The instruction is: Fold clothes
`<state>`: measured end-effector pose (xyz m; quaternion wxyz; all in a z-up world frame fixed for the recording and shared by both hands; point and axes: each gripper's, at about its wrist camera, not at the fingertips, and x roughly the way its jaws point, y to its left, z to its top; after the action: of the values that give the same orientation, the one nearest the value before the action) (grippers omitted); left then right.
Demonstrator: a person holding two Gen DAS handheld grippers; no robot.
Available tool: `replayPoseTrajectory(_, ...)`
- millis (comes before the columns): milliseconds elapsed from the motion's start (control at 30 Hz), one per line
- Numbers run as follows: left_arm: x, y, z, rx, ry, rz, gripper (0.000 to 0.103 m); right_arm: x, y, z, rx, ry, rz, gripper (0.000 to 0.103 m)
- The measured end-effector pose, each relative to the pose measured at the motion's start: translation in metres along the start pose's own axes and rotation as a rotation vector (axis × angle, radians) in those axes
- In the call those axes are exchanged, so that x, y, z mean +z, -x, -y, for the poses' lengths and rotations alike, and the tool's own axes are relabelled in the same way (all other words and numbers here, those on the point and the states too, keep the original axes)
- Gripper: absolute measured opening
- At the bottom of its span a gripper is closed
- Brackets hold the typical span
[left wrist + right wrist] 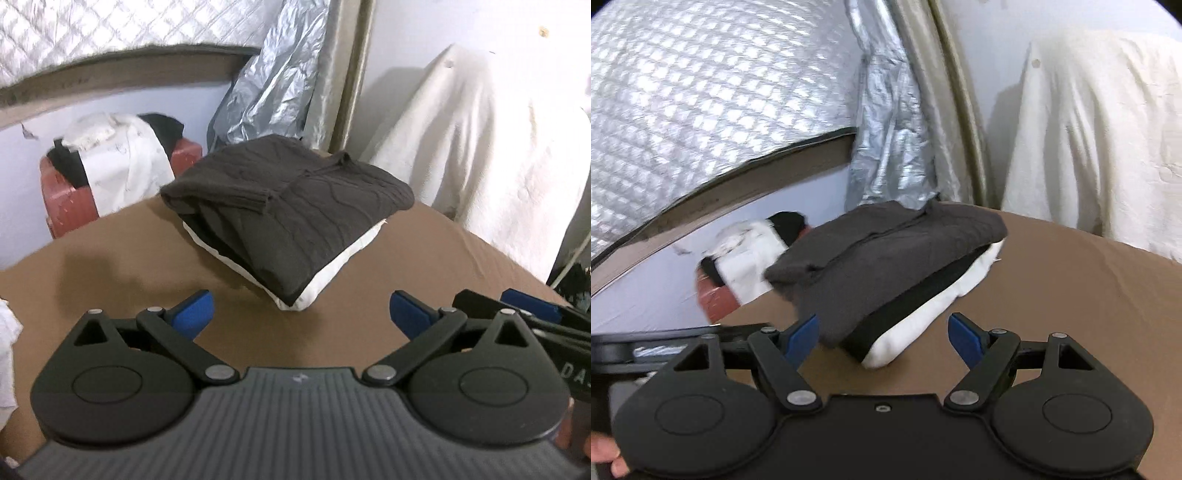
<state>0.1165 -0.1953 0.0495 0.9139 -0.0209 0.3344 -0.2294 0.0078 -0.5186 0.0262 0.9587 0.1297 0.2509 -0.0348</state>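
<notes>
Brown cloth covers my work surface; on it sits a stack: folded dark grey garment atop a folded white one (edges roughly aligned). My left gripper and right gripper both hang spread, grasping nothing, just short of the stack.

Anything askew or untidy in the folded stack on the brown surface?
Slightly. The dark grey garment sits skewed on the white one, leaving a white edge showing, and a sleeve cuff lies loose on top. Nothing spilled or damaged.
</notes>
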Motion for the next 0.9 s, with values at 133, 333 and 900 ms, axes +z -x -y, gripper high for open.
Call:
replayPoseTrajectory(133, -0.023, 0.025, 0.009, 0.038, -0.006, -0.001, 0.103, -0.018, 0.032, -0.008, -0.021, 0.004, 0.006, 0.082)
replayPoseTrajectory(333, -0.058, 0.051, 0.021, 0.085, 0.009, -0.01, 0.103, -0.042, 0.064, -0.018, -0.09, 0.037, -0.021, 0.082)
replayPoseTrajectory(900, -0.098, 0.063, 0.025, 0.15, -0.037, -0.108, 0.103, -0.09, 0.112, -0.021, -0.135, -0.063, 0.038, 0.083)
